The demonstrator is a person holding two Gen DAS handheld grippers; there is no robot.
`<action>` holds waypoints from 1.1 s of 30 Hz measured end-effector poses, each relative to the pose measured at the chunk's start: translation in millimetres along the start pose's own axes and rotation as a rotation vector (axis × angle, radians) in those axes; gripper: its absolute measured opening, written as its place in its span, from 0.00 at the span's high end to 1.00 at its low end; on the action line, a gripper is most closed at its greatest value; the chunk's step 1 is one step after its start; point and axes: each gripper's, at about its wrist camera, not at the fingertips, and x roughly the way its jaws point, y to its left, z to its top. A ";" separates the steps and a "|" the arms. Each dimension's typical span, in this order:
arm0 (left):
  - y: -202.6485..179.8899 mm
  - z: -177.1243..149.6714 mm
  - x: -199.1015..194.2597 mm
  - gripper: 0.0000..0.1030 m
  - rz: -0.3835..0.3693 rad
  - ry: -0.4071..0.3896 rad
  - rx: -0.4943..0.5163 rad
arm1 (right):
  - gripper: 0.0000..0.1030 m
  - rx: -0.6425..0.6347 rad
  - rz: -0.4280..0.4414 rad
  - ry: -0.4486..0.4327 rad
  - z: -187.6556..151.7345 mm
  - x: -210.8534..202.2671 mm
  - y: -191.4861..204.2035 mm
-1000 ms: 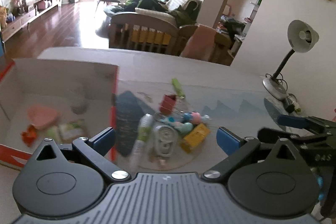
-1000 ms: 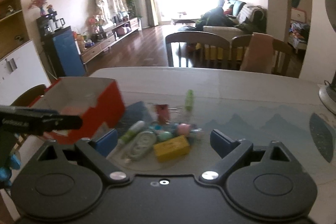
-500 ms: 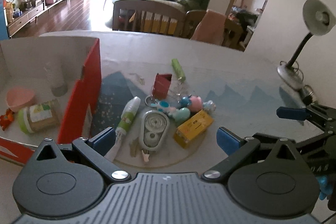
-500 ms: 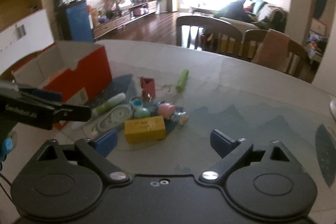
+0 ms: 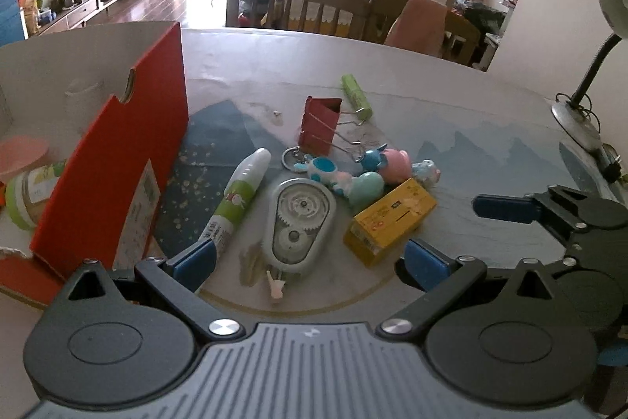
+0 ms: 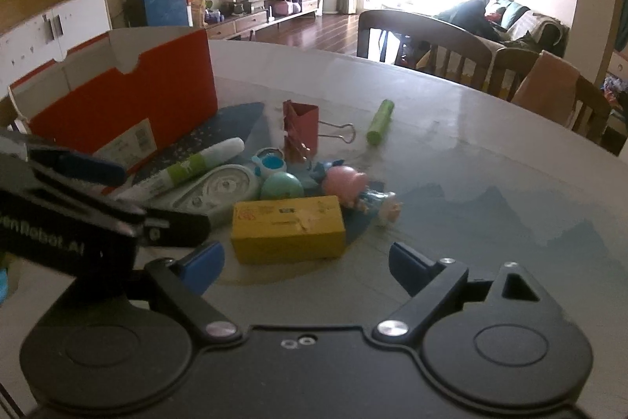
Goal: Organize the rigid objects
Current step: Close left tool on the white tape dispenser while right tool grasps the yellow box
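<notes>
Far left, an open red cardboard box point(image 5: 117, 160) is parked on the surface point(image 5: 471, 128), with a pink bowl point(image 5: 21, 154) and a green-lidded jar point(image 5: 23, 195) seen inside it in the left wrist view. Just right of the box, a white and green marker-type tube point(image 5: 239, 195) is laid at a slant, and right beside it a grey correction tape dispenser point(image 5: 299, 222) is lying flat with its gears showing. Above those, a dark red binder clip point(image 5: 318, 124) is stood up with its wire handles folded out, and a small green cylinder point(image 5: 356, 97) is lying just behind it. A bunch of little toys is clustered in the middle: a blue and white keychain figure point(image 5: 320, 169), a mint green egg-shaped thing point(image 5: 367, 185) and a pink pig figure point(image 5: 396, 163), pretty much all touching. A yellow box point(image 5: 390, 218) is set just in front of them, nearest the grippers.

The left gripper point(image 5: 306, 262) is held low over the pile's near edge, jaws spread wide with nothing in them, the tape dispenser sitting in line between them. The right gripper point(image 6: 306, 262) is likewise spread wide and empty, with the yellow box point(image 6: 288, 228) just ahead of the gap. A desk lamp point(image 5: 588, 73) is seen far right.
</notes>
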 end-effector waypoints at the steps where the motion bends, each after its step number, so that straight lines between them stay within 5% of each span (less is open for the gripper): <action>1: 0.9 0.1 0.9 0.00 0.002 0.000 -0.005 | 0.13 0.003 0.004 -0.002 0.1 1.9 -0.2; 9: 6.3 1.2 10.6 0.01 0.002 0.008 -0.021 | 0.20 -0.024 0.025 -0.001 1.0 14.9 -1.8; 13: 6.3 1.3 13.7 0.01 0.002 0.011 -0.020 | 0.32 -0.027 0.043 -0.008 1.1 15.9 -3.3; 22: 2.3 2.0 22.0 0.02 0.019 0.002 0.009 | 0.32 -0.009 0.026 -0.010 -3.6 9.0 -23.0; 29: -11.3 2.5 28.3 0.20 0.051 -0.021 0.092 | 0.32 -0.023 0.030 -0.007 -7.5 5.0 -26.1; 33: -12.6 2.7 33.8 0.20 0.056 -0.012 0.106 | 0.32 -0.034 0.033 -0.011 -8.4 5.0 -24.9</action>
